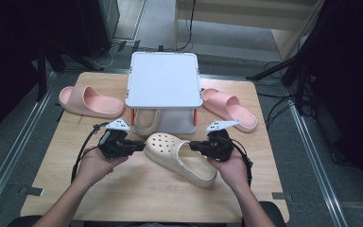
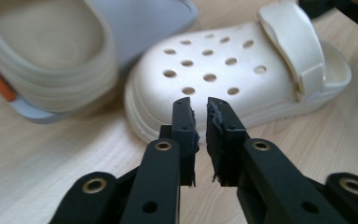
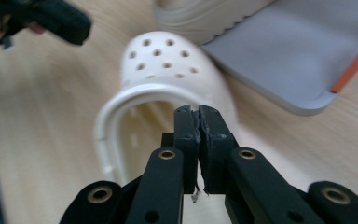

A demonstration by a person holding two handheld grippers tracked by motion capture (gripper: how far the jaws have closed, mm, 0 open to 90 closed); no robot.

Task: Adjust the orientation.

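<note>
We take the small white rack [image 1: 163, 80] at the far middle of the table [image 1: 123, 189] as our landmark. One cream clog [image 1: 146, 122] already sits under the rack on its lower shelf. The second cream clog [image 1: 179, 156], the one we are working on, lies on the table just in front of the rack, toe toward the rack's left front corner and heel angled away to the right.

Our left gripper [image 1: 141, 145] is at the clog's toe; in the left gripper view its jaws are nearly closed with a thin gap and nothing between them, the holed toe just beyond the tips. Our right gripper [image 1: 193, 145] is at the clog's opening, jaws pressed together on nothing, poised over the rim.

Two pink slides, one left of the rack [image 1: 90, 101] and one right of it [image 1: 229, 109], lie on the table.

We judge the job partly done: one clog is stowed, while this clog is ungrasped and the slides are unshelved.
</note>
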